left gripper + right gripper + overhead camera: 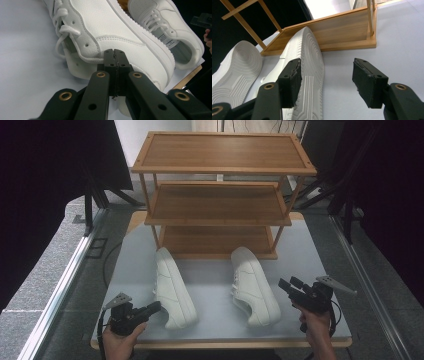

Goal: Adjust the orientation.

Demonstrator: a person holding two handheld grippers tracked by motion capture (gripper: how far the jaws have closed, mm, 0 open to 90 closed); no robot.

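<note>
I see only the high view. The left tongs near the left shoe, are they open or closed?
Observer: Closed. In the left gripper view the left tongs have both jaws pressed together with nothing between them, and they point at the left shoe.
Operator: And the right tongs?
Observer: The right tongs are wide open and empty.
Operator: How do the shoes lie?
Observer: On their sides. The right gripper view shows the ribbed sole of the right shoe turned toward those tongs.

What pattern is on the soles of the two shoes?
Concentric ridged rings at the forefoot with ribbed bands behind, all off-white, on both shoe soles; clearest in the right gripper view.
</note>
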